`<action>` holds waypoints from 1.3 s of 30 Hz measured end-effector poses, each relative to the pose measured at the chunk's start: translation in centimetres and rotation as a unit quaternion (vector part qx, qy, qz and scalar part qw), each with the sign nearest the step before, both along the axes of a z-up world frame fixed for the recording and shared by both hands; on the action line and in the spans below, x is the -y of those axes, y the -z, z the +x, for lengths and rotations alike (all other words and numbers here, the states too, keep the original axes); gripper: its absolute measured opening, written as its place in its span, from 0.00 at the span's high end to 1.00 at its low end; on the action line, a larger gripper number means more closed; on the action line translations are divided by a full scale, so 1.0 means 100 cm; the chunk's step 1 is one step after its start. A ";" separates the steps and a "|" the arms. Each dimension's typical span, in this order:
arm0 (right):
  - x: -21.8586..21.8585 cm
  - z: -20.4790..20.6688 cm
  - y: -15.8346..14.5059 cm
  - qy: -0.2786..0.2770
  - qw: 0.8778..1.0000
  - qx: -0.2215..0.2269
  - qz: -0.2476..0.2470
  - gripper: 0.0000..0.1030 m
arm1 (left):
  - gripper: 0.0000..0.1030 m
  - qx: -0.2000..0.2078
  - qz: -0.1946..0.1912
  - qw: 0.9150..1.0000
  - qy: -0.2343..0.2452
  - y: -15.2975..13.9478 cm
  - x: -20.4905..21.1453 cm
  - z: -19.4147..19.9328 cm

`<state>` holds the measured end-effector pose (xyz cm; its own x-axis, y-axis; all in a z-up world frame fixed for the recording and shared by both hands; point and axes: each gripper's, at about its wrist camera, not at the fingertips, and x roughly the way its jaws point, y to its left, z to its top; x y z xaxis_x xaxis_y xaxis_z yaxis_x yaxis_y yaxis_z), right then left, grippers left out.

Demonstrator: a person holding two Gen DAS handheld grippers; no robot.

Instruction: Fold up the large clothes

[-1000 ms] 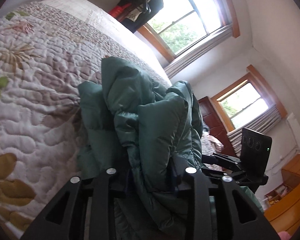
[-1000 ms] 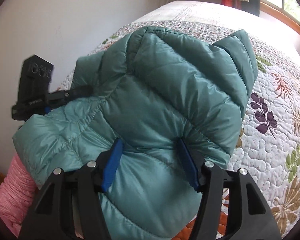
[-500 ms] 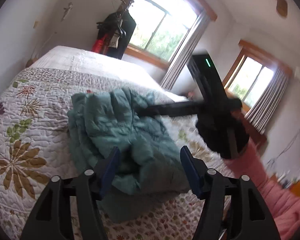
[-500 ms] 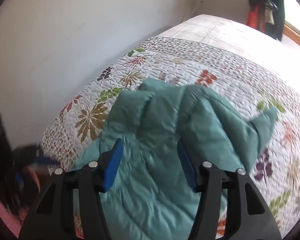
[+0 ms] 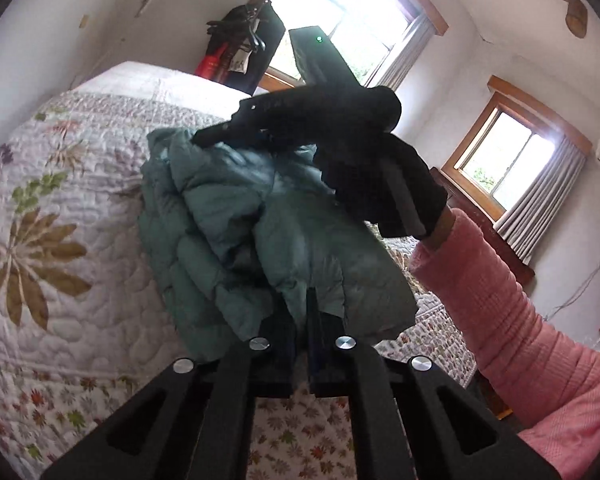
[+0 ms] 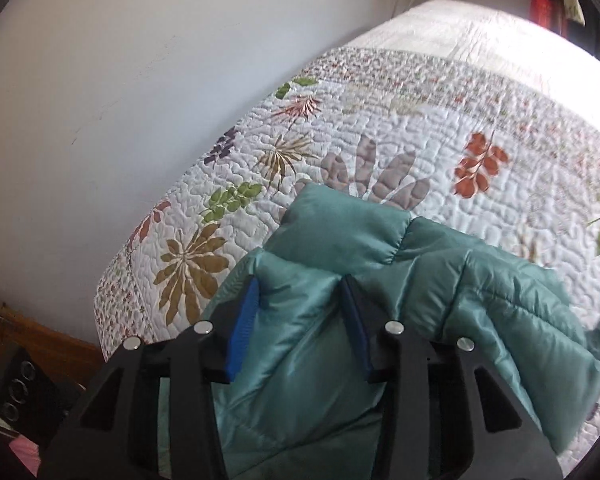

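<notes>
A puffy teal jacket (image 5: pixel 228 216) lies bunched on the flower-patterned quilt (image 5: pixel 60 200) of a bed. My left gripper (image 5: pixel 302 308) is shut on the jacket's near lower edge, its jaws almost touching. My right gripper (image 5: pixel 220 132), held by a black-gloved hand (image 5: pixel 380 184) with a pink sleeve (image 5: pixel 492 308), reaches over the jacket's far top edge. In the right wrist view the jacket (image 6: pixel 480 300) fills the lower half, and my right gripper (image 6: pixel 300 308) pinches a raised fold of it between blue pads (image 6: pixel 242 320). The jacket's underside is hidden.
The quilt (image 6: pixel 420 120) stretches away towards a white wall (image 6: pixel 100 80) on the left. Dark clothes (image 5: pixel 240 48) hang by a window at the bed's far end. A dark wooden dresser (image 5: pixel 480 232) stands under a second window. Wooden floor (image 6: pixel 20 328) shows beside the bed.
My left gripper, open half a second ago, has shut on the jacket's near edge. My right gripper's jaws have narrowed onto a fold, and it has moved over the jacket's far side.
</notes>
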<state>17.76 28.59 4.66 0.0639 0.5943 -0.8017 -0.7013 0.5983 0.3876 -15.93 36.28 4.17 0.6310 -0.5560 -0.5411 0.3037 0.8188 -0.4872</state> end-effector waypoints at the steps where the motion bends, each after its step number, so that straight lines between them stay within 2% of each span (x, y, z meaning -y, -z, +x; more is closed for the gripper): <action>1: -0.003 0.002 0.006 0.001 1.000 -0.008 -0.006 0.61 | 0.97 -0.005 -0.006 1.000 -0.003 0.008 -0.002 -0.001; 4: -0.008 0.005 0.017 0.003 1.000 -0.023 -0.010 0.61 | 0.97 -0.012 -0.004 1.000 -0.012 0.026 -0.002 -0.002; 10: -0.012 0.008 0.034 0.009 0.999 -0.037 -0.003 0.61 | 0.97 -0.010 0.022 1.000 -0.017 0.042 0.006 -0.003; 15: -0.003 0.004 0.028 0.021 0.999 -0.042 0.019 0.62 | 0.96 -0.023 0.015 1.000 -0.011 0.044 0.004 -0.002; 18: 0.018 -0.001 0.012 0.031 0.998 -0.044 0.038 0.60 | 0.91 -0.021 0.021 1.000 -0.007 0.026 -0.002 -0.008; 22: 0.058 -0.018 -0.013 0.041 0.998 -0.027 0.036 0.58 | 0.64 0.029 0.035 0.999 -0.016 -0.016 -0.015 -0.017; 27: 0.104 -0.056 -0.038 0.046 0.999 -0.003 0.027 0.58 | 0.63 0.074 0.019 0.997 -0.008 -0.058 -0.014 0.014; 30: 0.120 -0.085 -0.041 0.042 0.999 0.008 0.013 0.58 | 0.61 0.084 0.043 0.996 -0.001 -0.073 0.005 0.052; 35: 0.134 -0.126 -0.035 0.026 0.999 0.020 0.005 0.58 | 0.62 0.035 0.070 0.997 0.011 -0.062 0.018 0.110; 39: 0.132 -0.141 -0.018 0.019 1.000 0.012 -0.001 0.58 | 0.64 -0.021 0.099 0.995 -0.003 -0.025 0.009 0.125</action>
